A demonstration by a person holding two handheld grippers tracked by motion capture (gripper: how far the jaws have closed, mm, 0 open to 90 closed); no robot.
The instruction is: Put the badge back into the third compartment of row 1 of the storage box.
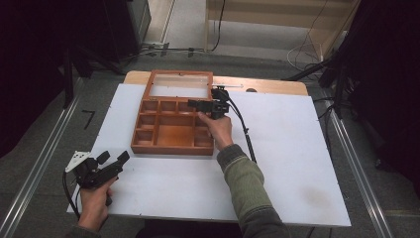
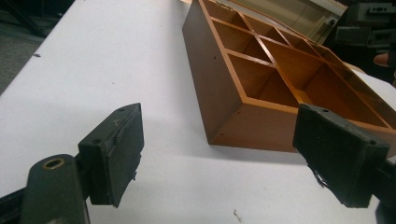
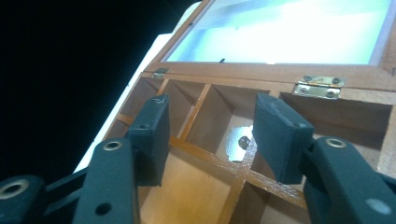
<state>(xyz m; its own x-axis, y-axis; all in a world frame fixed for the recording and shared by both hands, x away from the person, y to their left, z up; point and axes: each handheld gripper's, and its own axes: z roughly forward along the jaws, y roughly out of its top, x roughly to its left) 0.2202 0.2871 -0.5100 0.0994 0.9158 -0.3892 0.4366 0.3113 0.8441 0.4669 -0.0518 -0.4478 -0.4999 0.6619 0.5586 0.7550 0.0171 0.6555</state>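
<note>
Wooden compartment box [image 1: 171, 130] lid open, right gripper [image 1: 194, 104] spread above it, left gripper [image 1: 115, 158] spread

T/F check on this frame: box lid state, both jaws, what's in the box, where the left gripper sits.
1. The box lid is closed. False: it is open, folded back.
2. The right gripper is over the box, jaws open. True.
3. The left gripper grips the box. False: it is apart from the box, open, near the table front edge.
4. A small metal piece lies in one compartment. True.
</note>
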